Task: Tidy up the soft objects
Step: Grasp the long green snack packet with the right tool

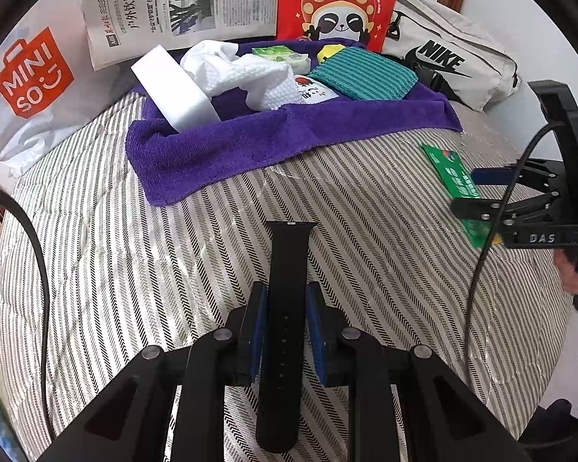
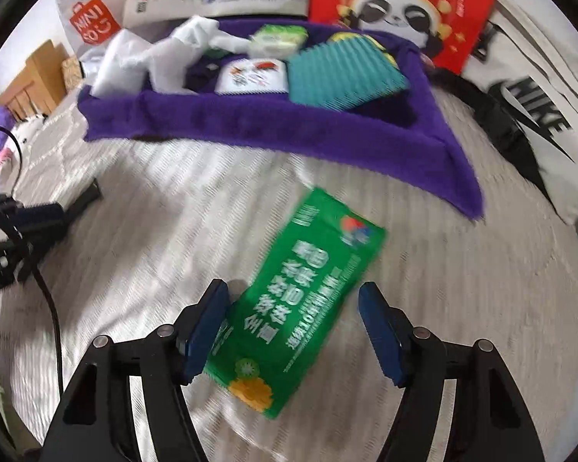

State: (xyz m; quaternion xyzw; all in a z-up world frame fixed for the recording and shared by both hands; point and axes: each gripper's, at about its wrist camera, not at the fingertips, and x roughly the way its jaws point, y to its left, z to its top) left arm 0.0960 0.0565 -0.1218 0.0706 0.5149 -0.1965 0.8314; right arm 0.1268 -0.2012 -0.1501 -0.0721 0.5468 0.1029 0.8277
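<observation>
The left gripper points steeply down, its fingers closed on a black watch strap that lies lengthwise between them. The right gripper also tilts down, fingers apart astride a green tissue pack lying slantwise on the striped bed cover; only the left pad touches it. Open cover separates both from the purple towel.

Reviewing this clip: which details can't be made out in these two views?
- Green packet: print smeared by motion blur in the right wrist view; in the left wrist view the right gripper covers part of it.
- Black watch strap: near end cut off by the bottom edge in the left wrist view.
- Yellow item: mostly hidden behind the teal cloth.
</observation>
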